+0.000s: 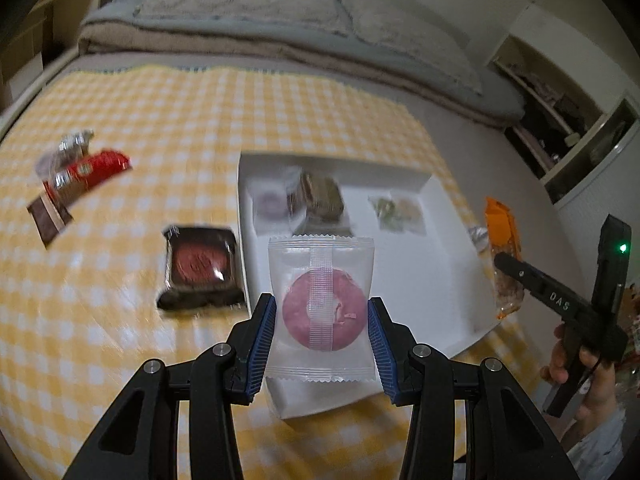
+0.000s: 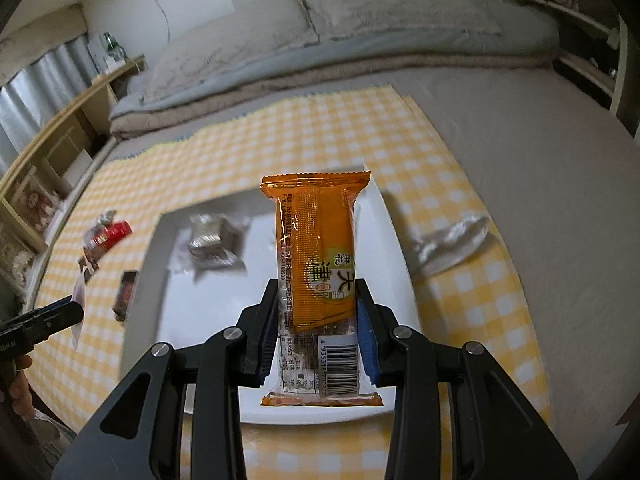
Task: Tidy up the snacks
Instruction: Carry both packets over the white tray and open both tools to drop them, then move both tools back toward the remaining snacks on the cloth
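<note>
The left gripper (image 1: 322, 330) is closed on a clear packet with a pink round pastry (image 1: 323, 308); its blue pads (image 1: 262, 340) press both sides of the packet. Just beyond it lies the white box (image 1: 448, 216), with some wrapped snacks inside. To the left of this gripper, a dark packet with a red cake (image 1: 201, 266) lies on the yellow checked cloth (image 1: 160, 120). The right gripper (image 2: 318, 328) is closed on an orange snack packet (image 2: 318, 248), which stands upright above the box.
</note>
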A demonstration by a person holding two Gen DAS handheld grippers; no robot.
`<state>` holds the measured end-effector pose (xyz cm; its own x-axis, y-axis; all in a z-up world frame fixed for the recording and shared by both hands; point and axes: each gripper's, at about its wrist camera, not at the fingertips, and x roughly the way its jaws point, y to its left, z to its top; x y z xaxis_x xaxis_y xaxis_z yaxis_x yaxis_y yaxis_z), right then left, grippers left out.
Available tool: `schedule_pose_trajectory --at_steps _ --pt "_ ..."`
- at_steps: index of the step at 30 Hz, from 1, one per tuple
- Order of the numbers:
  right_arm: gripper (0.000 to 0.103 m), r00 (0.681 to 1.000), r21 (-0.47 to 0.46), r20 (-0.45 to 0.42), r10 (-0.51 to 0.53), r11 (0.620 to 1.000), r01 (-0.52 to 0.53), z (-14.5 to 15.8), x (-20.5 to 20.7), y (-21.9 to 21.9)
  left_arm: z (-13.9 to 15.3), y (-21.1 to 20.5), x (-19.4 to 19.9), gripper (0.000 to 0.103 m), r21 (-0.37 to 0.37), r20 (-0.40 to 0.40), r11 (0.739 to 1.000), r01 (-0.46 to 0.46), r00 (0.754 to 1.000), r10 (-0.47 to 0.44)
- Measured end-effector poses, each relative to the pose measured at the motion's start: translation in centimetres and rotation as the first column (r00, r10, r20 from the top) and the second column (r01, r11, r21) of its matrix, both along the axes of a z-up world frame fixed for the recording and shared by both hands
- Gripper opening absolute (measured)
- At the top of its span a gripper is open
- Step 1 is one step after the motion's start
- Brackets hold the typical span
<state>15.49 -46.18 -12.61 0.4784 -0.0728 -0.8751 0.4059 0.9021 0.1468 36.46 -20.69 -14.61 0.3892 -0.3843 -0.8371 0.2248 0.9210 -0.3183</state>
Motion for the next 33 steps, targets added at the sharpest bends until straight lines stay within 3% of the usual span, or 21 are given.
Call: schedule_pose_trajectory --at_steps 4,16,27,33 --pt "0.035 0.999 0.016 -0.042 0.001 1.0 -0.001 -1.8 0.1 -0.5 -2.1 -0.7 0.8 0.045 -0.017 -0.061 1.0 -0.019 0.998 0.018" --pt "0.035 0.992 0.001 -0.122 0.042 0.999 -0.043 -5.0 1.1 -0.5 -5.8 -1.7 1.9 0.047 -0.034 -0.121 0.998 -0.055 0.991 0.051" --pt "0.036 0.989 0.01 -0.148 0.026 1.0 -0.025 -6.0 1.3 -1.6 -5.5 -1.4 1.3 0.071 -0.008 -0.091 1.0 -0.03 0.995 0.029" --pt "0.051 0.985 0.002 -0.172 0.008 1.0 -0.008 -5.9 1.1 -1.5 -4.9 -1.2 0.5 0.084 0.038 -0.027 0.999 0.004 1.0 -0.003"
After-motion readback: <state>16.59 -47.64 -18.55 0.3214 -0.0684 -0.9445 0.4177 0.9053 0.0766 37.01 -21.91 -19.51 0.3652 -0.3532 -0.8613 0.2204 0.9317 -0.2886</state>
